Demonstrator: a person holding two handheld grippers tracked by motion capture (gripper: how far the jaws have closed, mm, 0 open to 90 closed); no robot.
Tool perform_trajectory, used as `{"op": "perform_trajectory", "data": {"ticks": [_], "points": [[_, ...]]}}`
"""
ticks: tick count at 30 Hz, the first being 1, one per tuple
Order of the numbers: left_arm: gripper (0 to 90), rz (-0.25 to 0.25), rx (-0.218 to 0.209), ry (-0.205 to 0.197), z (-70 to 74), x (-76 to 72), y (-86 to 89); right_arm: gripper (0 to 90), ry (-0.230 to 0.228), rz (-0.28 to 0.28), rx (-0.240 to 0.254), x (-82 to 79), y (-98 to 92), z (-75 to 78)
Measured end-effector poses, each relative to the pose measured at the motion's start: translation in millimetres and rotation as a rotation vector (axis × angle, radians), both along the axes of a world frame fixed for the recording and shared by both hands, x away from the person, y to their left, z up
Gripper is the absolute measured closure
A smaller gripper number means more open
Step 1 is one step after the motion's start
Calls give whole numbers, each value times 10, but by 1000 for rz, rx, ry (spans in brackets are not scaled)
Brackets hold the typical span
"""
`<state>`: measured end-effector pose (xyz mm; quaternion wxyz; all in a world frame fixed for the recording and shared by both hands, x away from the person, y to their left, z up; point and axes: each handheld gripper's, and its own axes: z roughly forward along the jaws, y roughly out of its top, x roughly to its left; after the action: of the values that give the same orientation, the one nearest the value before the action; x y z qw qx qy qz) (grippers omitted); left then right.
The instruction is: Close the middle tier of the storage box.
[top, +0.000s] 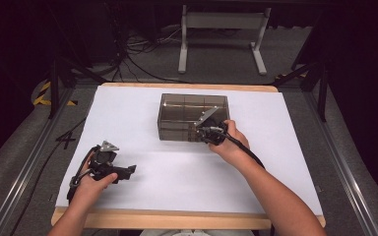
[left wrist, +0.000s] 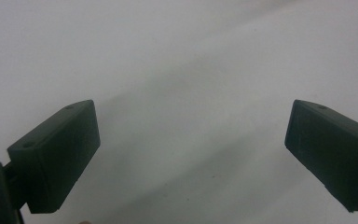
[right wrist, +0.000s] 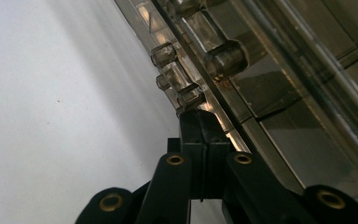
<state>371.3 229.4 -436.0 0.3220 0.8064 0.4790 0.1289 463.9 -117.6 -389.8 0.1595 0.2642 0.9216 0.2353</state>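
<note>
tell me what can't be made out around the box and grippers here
- Box contents: high view, smoked walls too dark.
- Whether the shut right gripper pinches the box edge: right gripper view, jaws cover the contact.
- Left gripper surroundings: left gripper view, blurred white table cover.

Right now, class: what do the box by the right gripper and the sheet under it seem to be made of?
Box: probably smoked, see-through hard plastic with a glossy finish; its inner dividers show through the walls, and the moulded hinge knuckles catch highlights. Sheet: a matt white covering, perhaps paper or thin plastic; it lies flat, without shine, over a wooden table edge.
</note>
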Motion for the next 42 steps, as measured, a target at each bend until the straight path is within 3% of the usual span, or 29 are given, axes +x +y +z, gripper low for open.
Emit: {"op": "perform_trajectory", "data": {"ticks": [12, 18, 26, 42], "points": [[38, 4, -6, 3, 1, -1, 3, 900, -27, -40, -3, 4, 10, -7], [38, -1, -4, 3, 0, 0, 2, 900, -15, -44, 1, 3, -15, 15], [38, 1, -5, 4, 1, 1, -1, 898, 7, -12, 9, -45, -51, 78], [38, -3, -7, 12, 3, 4, 20, 710, 73, 69, 99, -179, -202, 243]]}}
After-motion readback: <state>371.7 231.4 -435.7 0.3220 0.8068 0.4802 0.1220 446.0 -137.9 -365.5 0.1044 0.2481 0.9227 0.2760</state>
